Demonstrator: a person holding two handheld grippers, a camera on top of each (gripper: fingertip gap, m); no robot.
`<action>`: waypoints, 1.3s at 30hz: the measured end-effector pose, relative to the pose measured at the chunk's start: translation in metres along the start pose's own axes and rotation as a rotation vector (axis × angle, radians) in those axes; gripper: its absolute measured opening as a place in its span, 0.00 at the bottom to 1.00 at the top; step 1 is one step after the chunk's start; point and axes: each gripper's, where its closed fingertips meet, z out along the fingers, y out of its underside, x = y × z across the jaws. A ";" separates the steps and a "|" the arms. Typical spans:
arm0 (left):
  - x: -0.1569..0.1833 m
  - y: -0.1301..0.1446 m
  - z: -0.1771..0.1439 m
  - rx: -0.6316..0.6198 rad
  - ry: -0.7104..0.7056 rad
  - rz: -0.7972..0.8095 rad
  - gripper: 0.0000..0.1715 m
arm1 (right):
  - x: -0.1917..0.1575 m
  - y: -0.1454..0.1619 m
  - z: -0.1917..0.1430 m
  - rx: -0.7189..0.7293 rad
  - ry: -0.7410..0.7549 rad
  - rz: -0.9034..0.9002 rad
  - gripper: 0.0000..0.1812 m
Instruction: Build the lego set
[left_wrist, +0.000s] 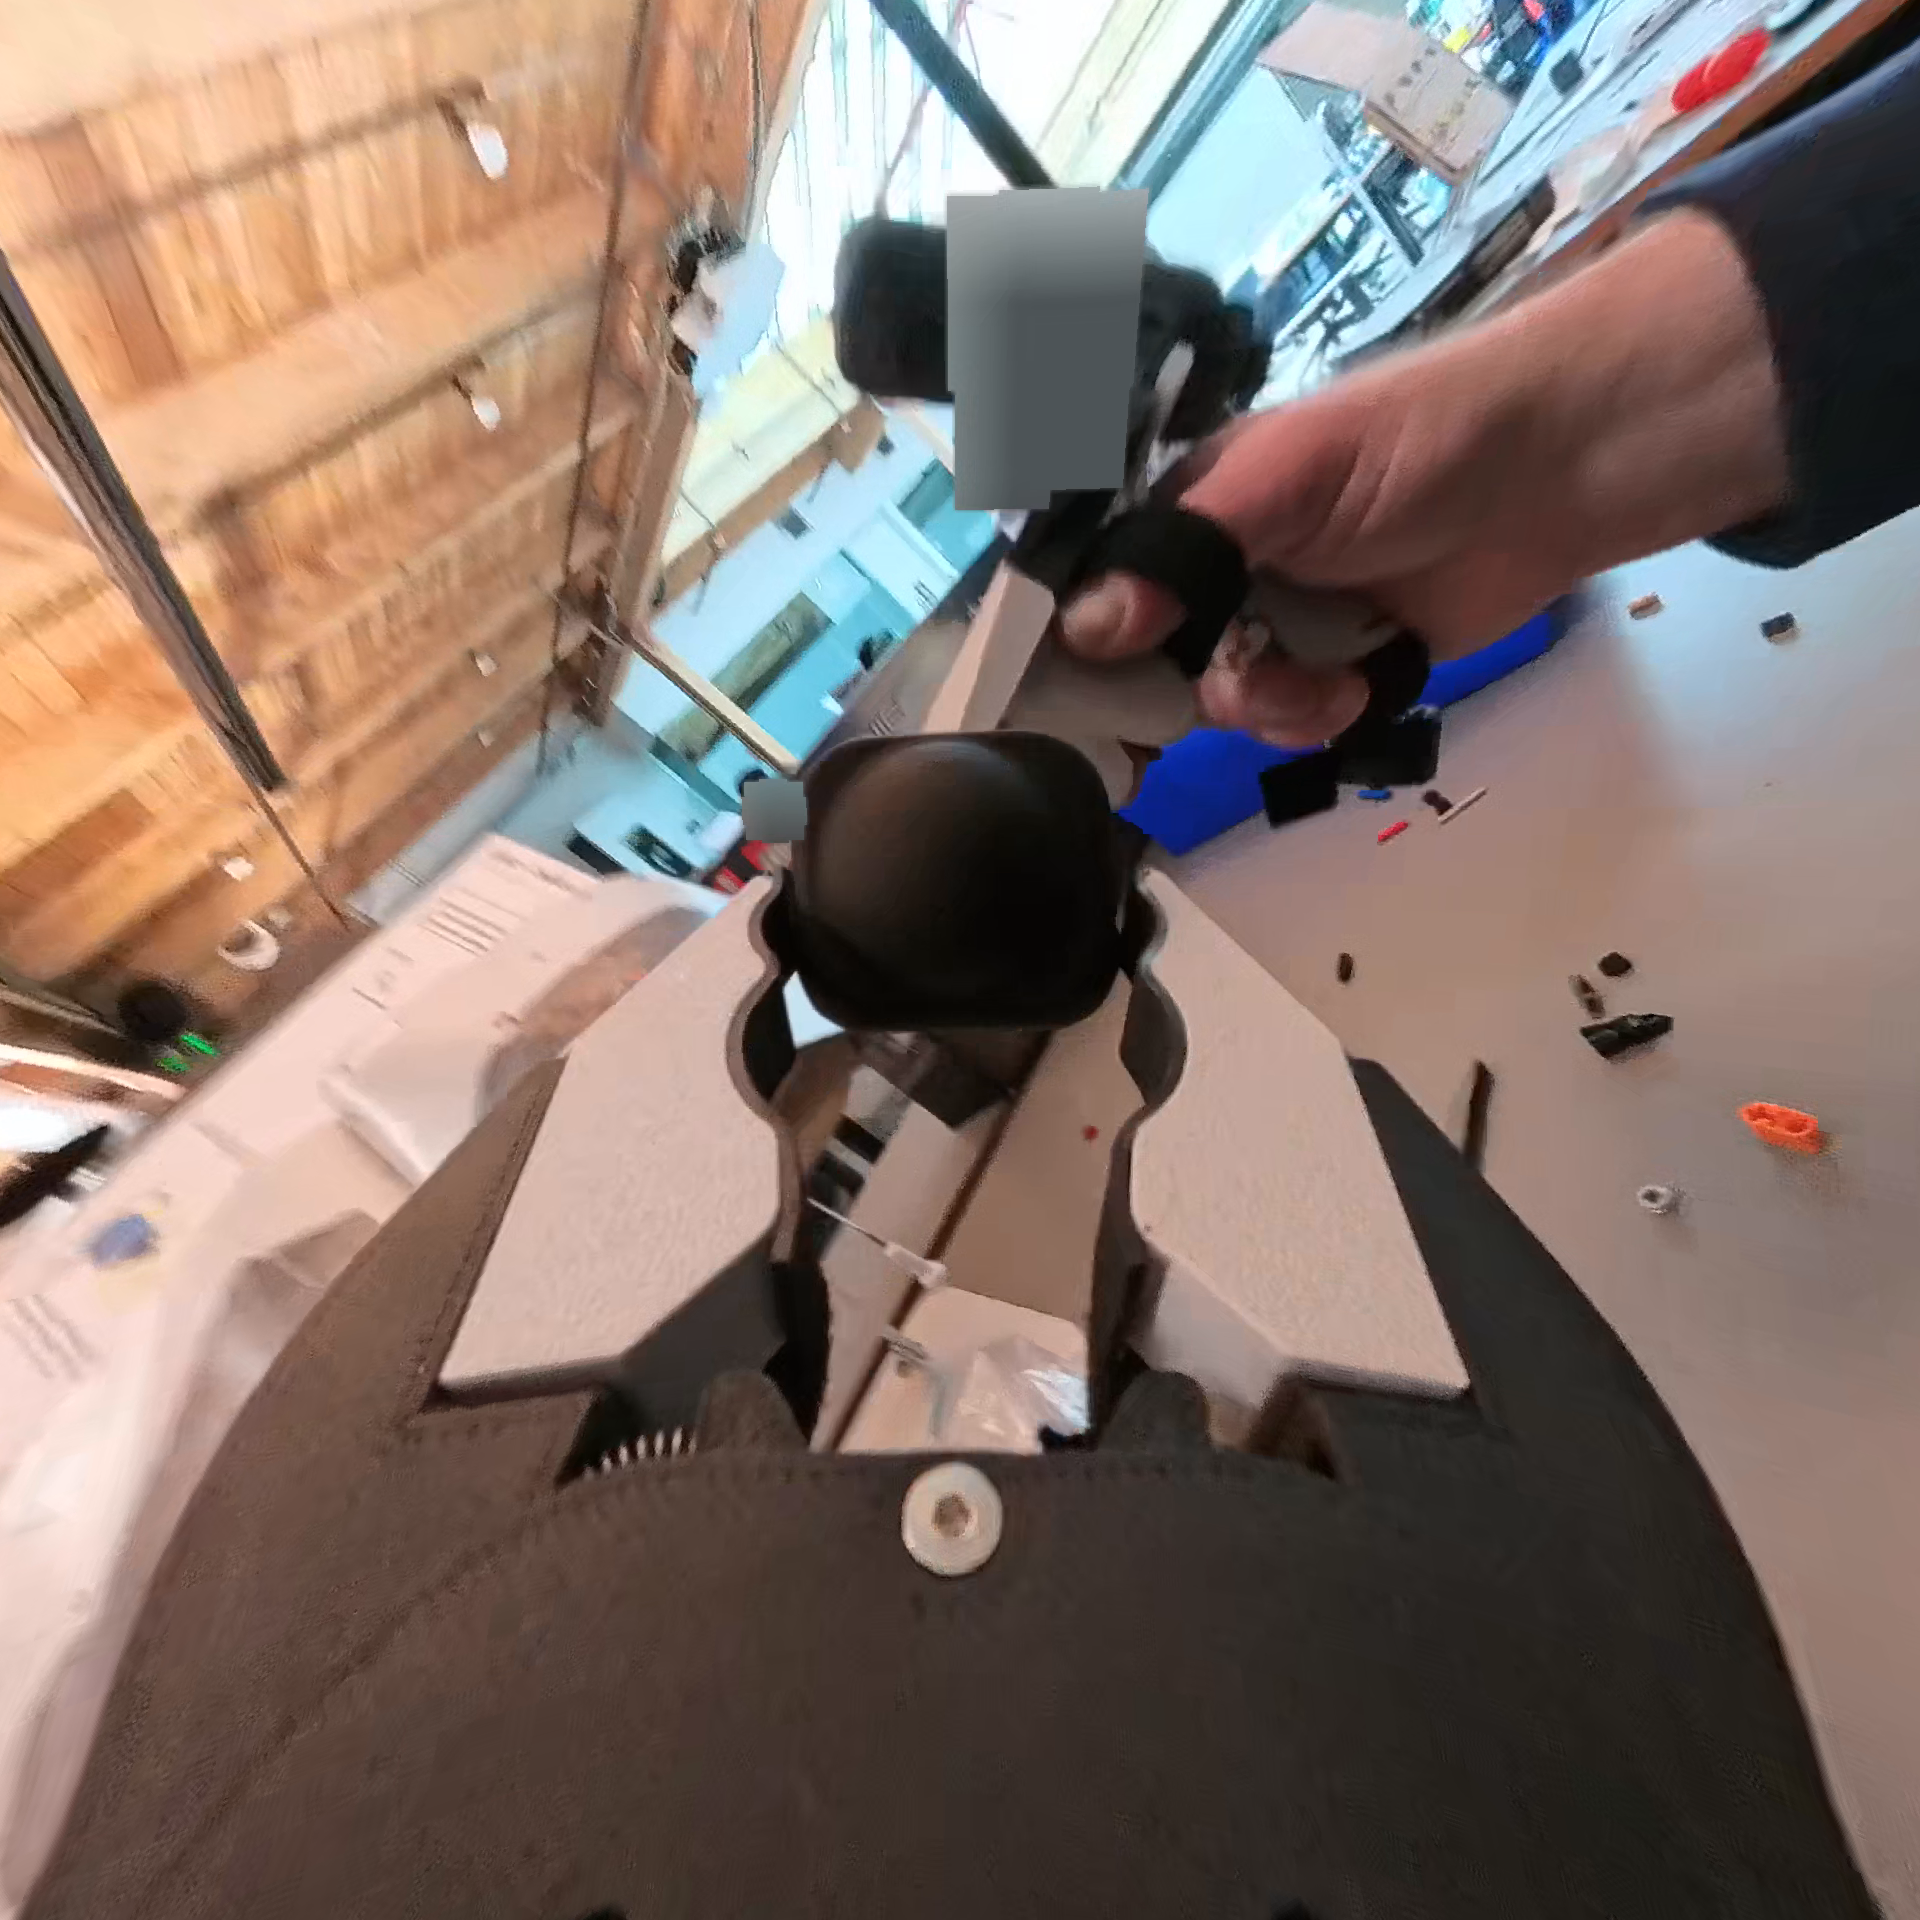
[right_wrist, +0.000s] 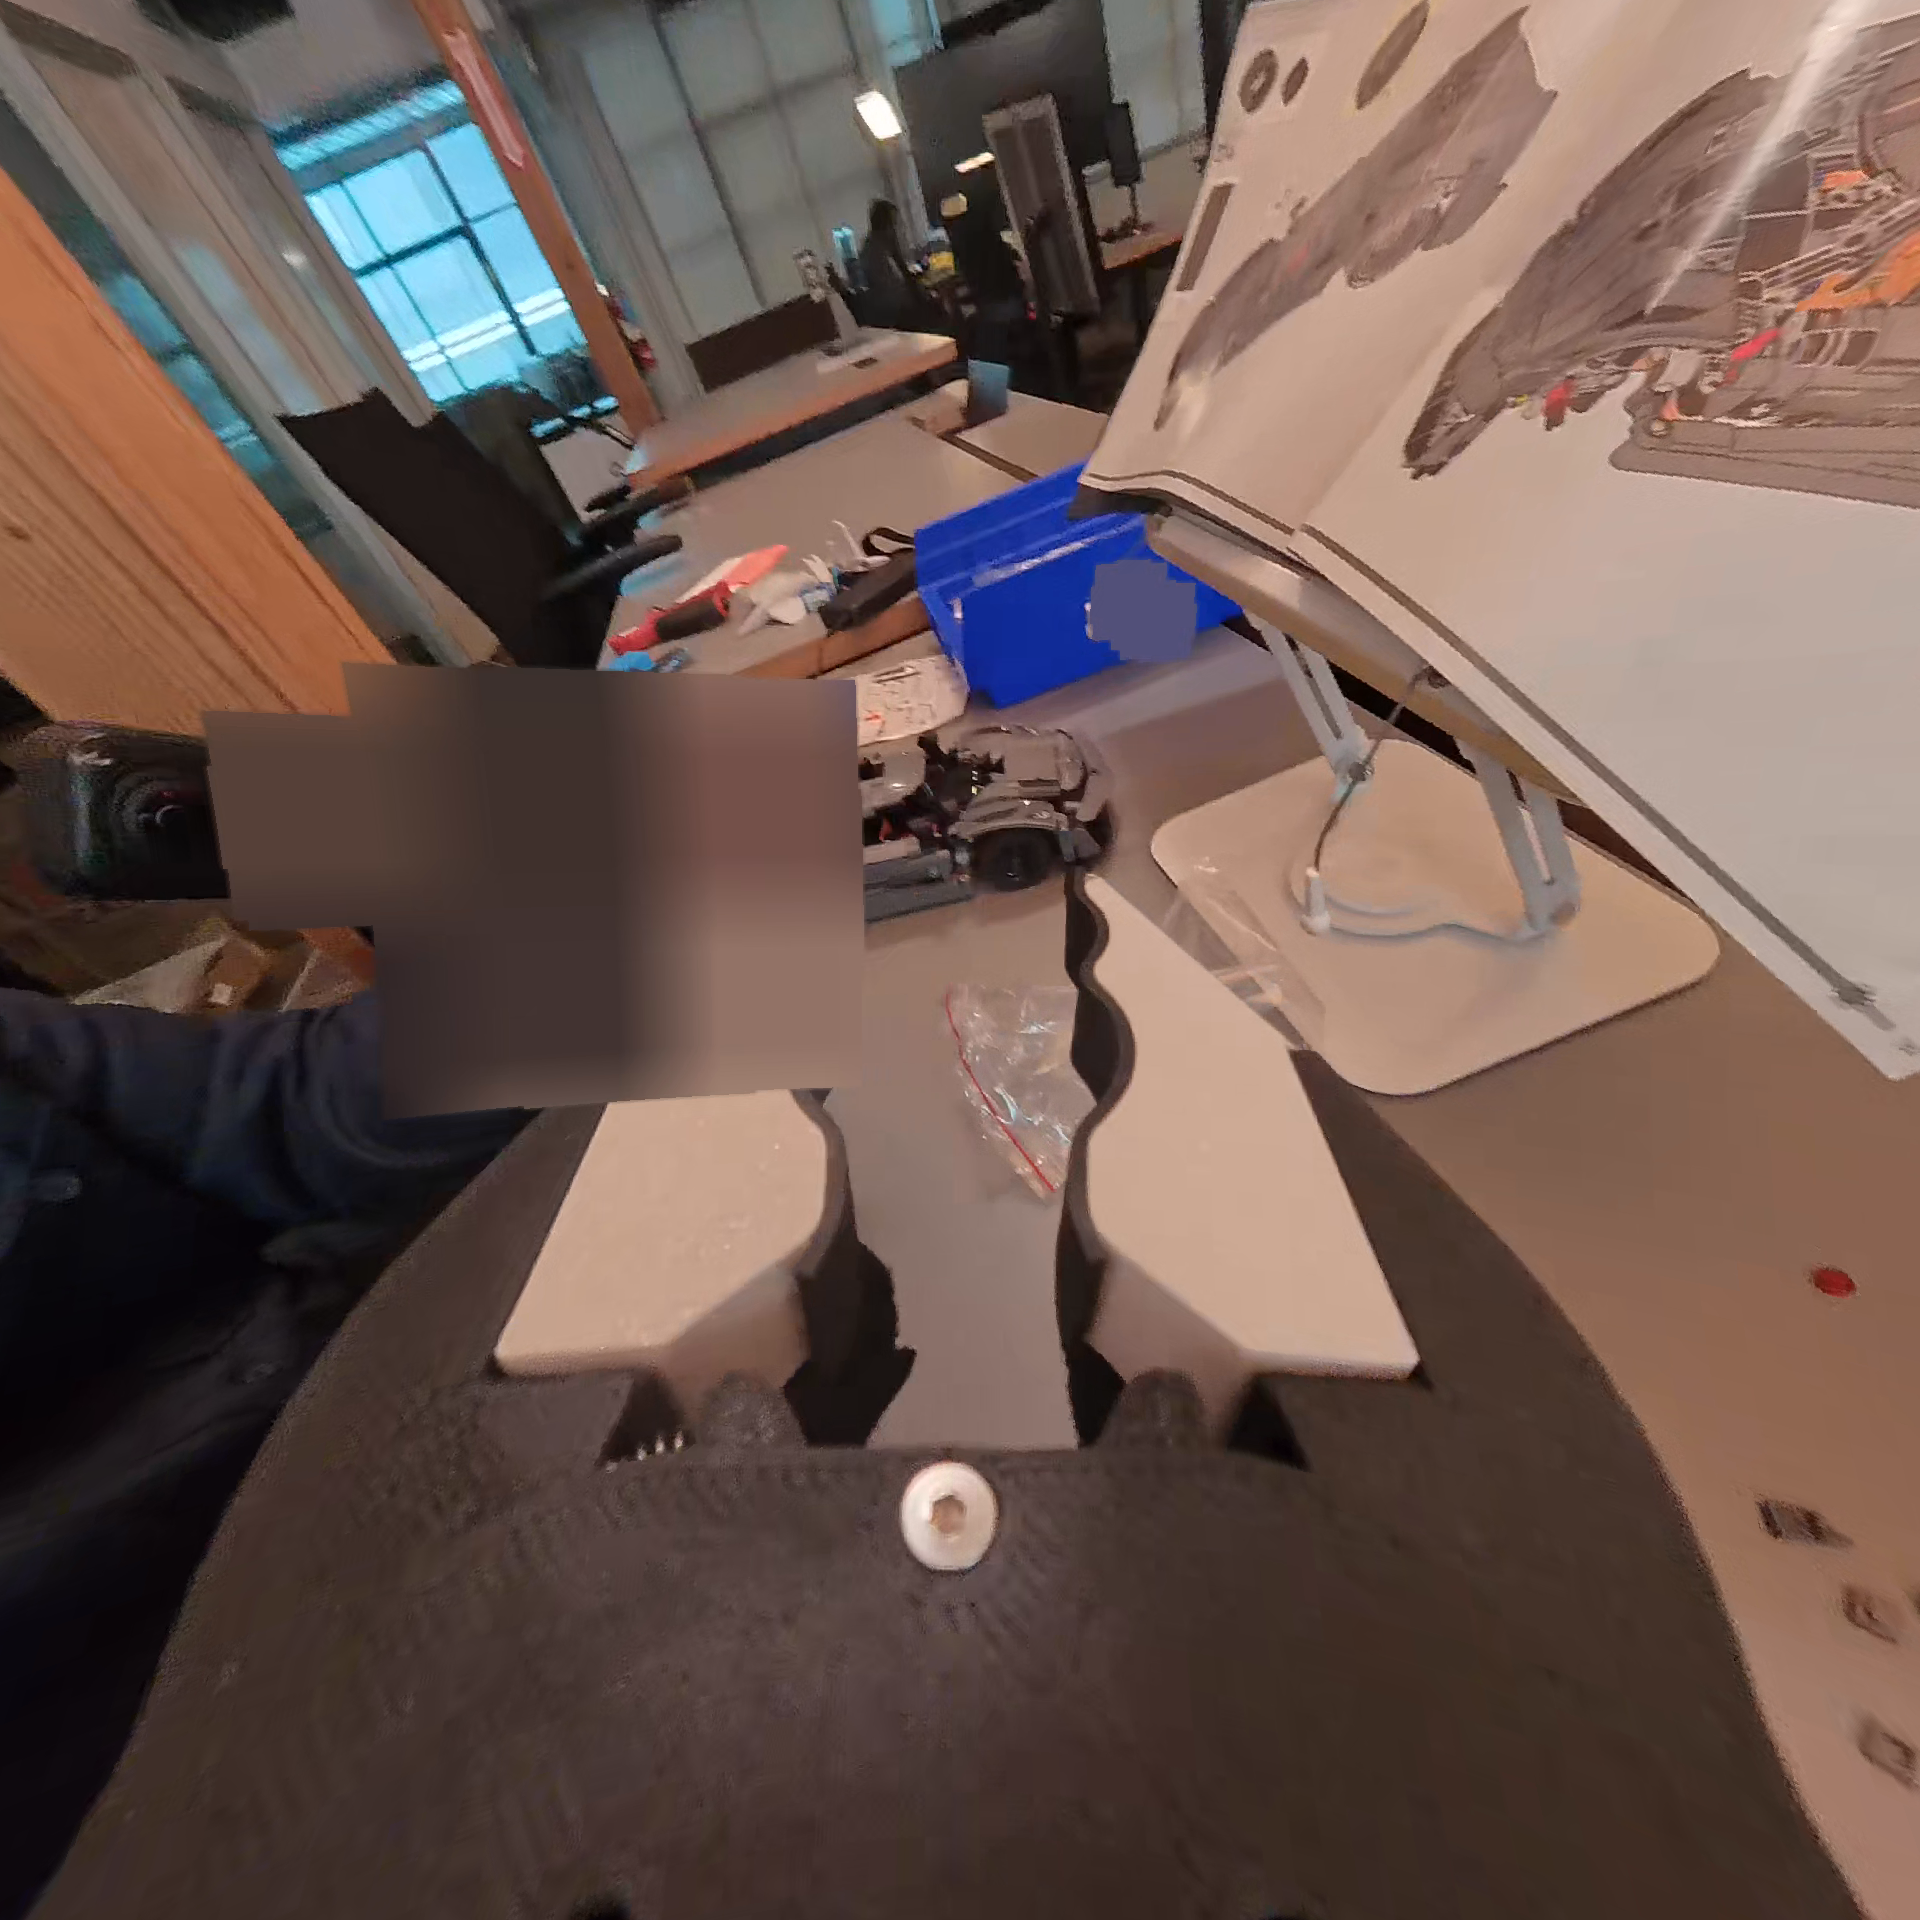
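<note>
- Between my left gripper's (left_wrist: 951, 935) pale fingers (left_wrist: 644, 1143), at frame centre of the left wrist view, sits a black rounded block (left_wrist: 951, 883), squarish with a domed face; the claw is clenched on it, both tips pressing its sides.
- Low in the right wrist view, my right gripper (right_wrist: 966, 1039) is released: daylight and bare grey table (right_wrist: 1558, 1195) show between its fingers (right_wrist: 1226, 1195), nothing held. Its left fingertip is hidden under a blurred patch.
- Just beyond that gap lies a crumpled clear plastic bag (right_wrist: 1013, 1070) with a red strip.
- At right of the left wrist view, loose pieces are scattered on the table (left_wrist: 1662, 883): an orange piece (left_wrist: 1782, 1127), a small grey ring (left_wrist: 1657, 1197), a black wedge (left_wrist: 1626, 1034), a tiny red pin (left_wrist: 1392, 831).
- Upper right of that view, a bare hand (left_wrist: 1455, 520) in a dark sleeve grips a grey handle with black straps round two of its digits.
- Further up the right wrist view, mid-frame, the partly built grey Lego car (right_wrist: 977, 821) stands on the table, one black wheel showing, well apart from both claws.
- Right of the car, an open instruction booklet (right_wrist: 1558, 364) rests tilted on a white stand (right_wrist: 1434, 914).
- Behind the car sits a blue bin (right_wrist: 1039, 592), with a printed sheet (right_wrist: 909, 701) just beside it.
- Farthest, upper left, a black office chair (right_wrist: 468, 509) and more tables; everything there is blurred.
</note>
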 end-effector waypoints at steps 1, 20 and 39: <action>-0.002 -0.010 -0.007 0.020 -0.012 0.035 0.35 | -0.003 0.000 0.001 0.001 -0.012 -0.014 0.21; -0.048 -0.037 -0.068 0.044 -0.130 0.001 0.35 | 0.015 0.066 0.048 -0.317 0.102 -0.182 0.25; -0.039 0.060 -0.058 -0.265 -0.109 -0.201 0.35 | 0.020 0.178 0.128 -0.771 0.086 -0.424 0.01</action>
